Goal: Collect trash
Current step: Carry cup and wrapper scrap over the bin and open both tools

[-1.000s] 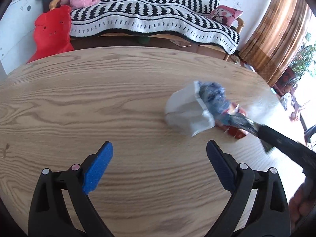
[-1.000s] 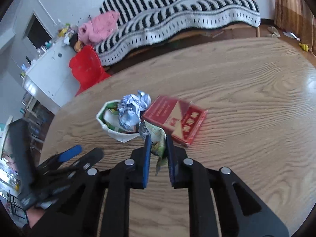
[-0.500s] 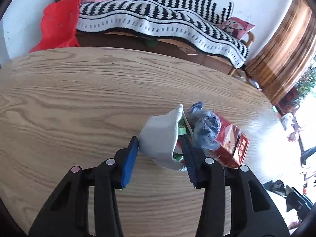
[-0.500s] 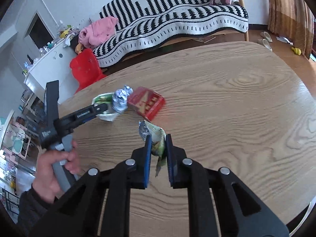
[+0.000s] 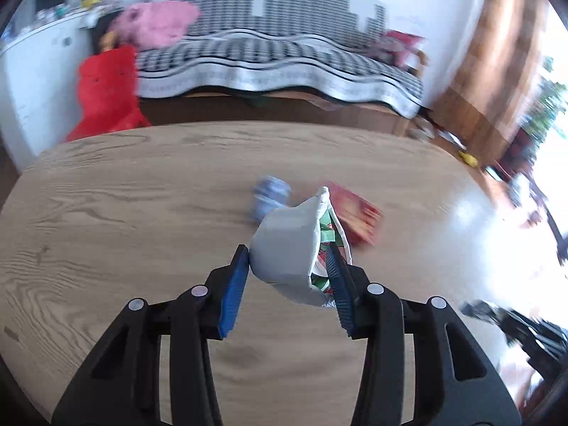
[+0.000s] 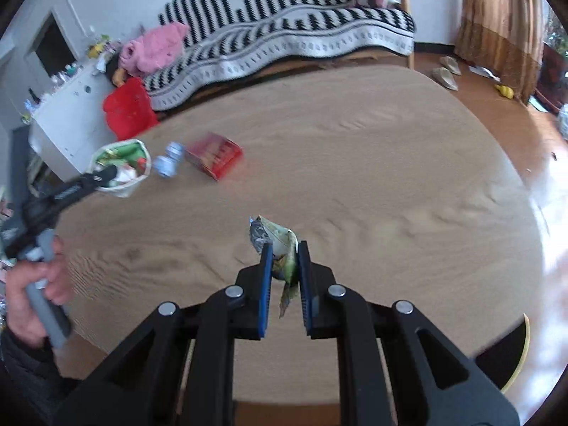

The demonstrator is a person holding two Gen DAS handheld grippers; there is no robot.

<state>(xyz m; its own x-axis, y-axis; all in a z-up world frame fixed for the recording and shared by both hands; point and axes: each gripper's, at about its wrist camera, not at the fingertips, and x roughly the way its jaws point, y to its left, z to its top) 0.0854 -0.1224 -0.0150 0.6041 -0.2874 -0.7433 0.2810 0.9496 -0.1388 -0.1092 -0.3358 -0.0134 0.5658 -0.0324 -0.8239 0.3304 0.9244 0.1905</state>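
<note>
My left gripper (image 5: 287, 259) is shut on a white paper cup (image 5: 287, 245) stuffed with wrappers, and holds it lifted above the wooden table (image 5: 124, 213). The same cup (image 6: 120, 167) shows at the far left of the right wrist view, with a hand (image 6: 32, 301) on the gripper handle. My right gripper (image 6: 285, 266) is shut on a crumpled green and silver wrapper (image 6: 275, 241), held over the table's middle. A crumpled bluish foil ball (image 5: 268, 198) (image 6: 170, 159) and a red box (image 5: 355, 216) (image 6: 214, 154) lie on the table.
Beyond the table stands a sofa under a black and white striped blanket (image 6: 284, 35), with a red plastic chair (image 6: 127, 110) and a white cabinet (image 6: 67, 120) to its left. Brown curtains (image 6: 497, 17) hang at the right. Slippers (image 6: 445, 74) lie on the floor.
My left gripper closed on the cup and lifted it off the table, away from the foil ball and red box. My right gripper pulled back with the wrapper, away from the pile.
</note>
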